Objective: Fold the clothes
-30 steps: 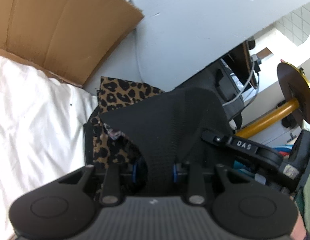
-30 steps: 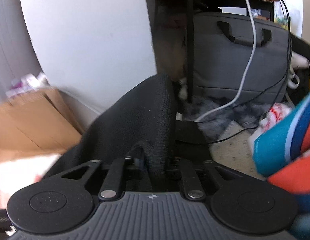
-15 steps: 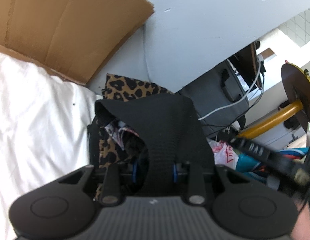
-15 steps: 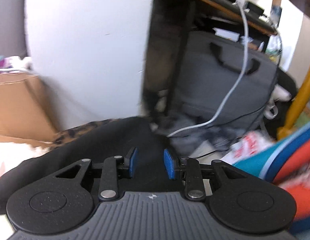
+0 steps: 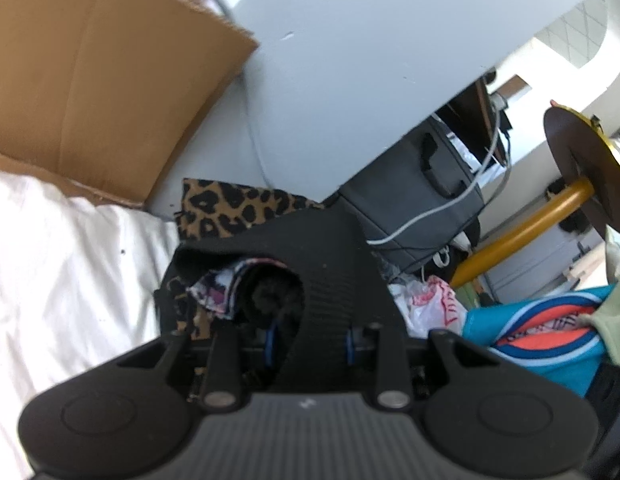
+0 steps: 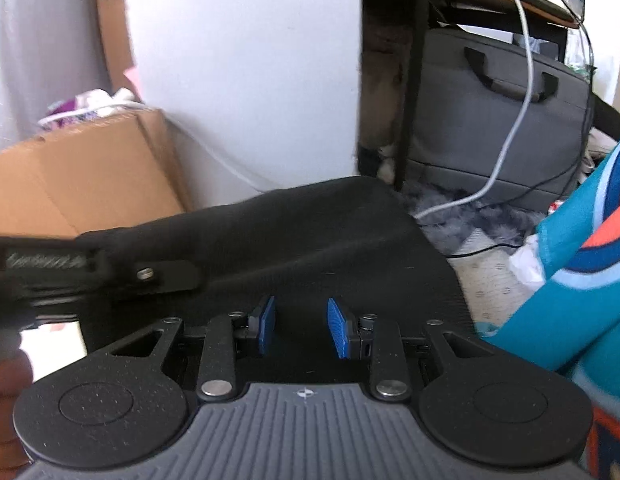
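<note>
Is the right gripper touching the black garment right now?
Apart. The right wrist view shows the right gripper with its blue pads spread, nothing between them, and the black garment lying beyond them.

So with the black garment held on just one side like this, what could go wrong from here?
1. Only the left gripper pinches the black garment; the right gripper is open and empty, so the free side may sag and the fold go crooked.
2. The garment lies over the leopard-print cloth, so pulling could drag that cloth along.
3. The white cable and grey bag sit just beyond, so a wide swing might snag them.
</note>
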A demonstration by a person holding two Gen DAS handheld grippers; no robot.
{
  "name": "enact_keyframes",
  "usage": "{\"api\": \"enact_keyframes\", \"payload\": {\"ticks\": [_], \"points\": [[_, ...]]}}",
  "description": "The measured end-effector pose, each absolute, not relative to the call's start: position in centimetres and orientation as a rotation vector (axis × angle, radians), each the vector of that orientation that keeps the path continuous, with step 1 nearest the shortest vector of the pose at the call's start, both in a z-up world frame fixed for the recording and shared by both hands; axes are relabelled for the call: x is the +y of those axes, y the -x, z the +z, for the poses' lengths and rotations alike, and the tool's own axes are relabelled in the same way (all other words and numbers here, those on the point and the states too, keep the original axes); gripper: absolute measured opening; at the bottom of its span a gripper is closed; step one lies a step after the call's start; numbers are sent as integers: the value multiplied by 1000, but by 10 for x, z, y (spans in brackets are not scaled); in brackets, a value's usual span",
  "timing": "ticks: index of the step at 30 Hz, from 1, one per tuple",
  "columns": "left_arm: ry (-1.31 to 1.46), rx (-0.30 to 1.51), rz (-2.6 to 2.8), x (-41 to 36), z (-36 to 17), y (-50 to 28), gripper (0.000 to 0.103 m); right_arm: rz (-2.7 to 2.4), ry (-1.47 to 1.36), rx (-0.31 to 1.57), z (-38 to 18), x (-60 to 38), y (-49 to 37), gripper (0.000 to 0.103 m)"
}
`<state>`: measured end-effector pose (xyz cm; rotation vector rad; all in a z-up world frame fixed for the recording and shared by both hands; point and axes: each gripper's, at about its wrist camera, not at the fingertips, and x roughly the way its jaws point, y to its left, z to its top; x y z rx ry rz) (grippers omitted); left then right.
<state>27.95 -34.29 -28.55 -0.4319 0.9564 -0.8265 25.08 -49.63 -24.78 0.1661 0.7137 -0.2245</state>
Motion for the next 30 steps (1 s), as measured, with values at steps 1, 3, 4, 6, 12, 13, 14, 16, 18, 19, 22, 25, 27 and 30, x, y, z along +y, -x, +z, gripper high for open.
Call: {"api": "enact_keyframes", "payload": {"ticks": [1,3,4,6,12,13,14,16,18,19,22,25,27,30], "points": [[416,954,-829,-345,-284,-280,32,-219,-170,712,-249,-494,-250,36],[389,955,-819,-347,-280,-279,32,-218,-173,711,-251,-489,-250,36],[384,947,-828,-348,-278,-279,32,-222,-182,704,-251,-487,-249,36],[372,927,-845,-350,-275,-278,32,-230,-204,686,-248,-487,-245,36],[377,939,-833,-345,-294,-288,34,-206,-225,714,-258,-488,-249,36],[377,957,-820,-343,-299,-291,35,-201,-224,727,-264,-488,-251,36],[383,963,-822,-340,-300,-292,36,-199,-225,732,-267,-487,-251,36],[377,962,-823,-336,-299,-293,38,-197,-229,737,-272,-486,-251,36],[365,952,-824,-334,-297,-293,41,-196,-228,739,-275,-485,-251,36],[379,957,-826,-333,-297,-295,41,-196,-227,740,-275,-485,-251,36],[427,980,-832,-330,-300,-302,43,-196,-229,743,-276,-486,-251,36],[451,993,-834,-330,-302,-310,46,-195,-228,746,-276,-486,-251,36],[463,975,-833,-326,-299,-313,46,-194,-226,749,-277,-486,-251,36],[493,925,-824,-315,-294,-316,47,-189,-222,753,-279,-487,-250,36]]}}
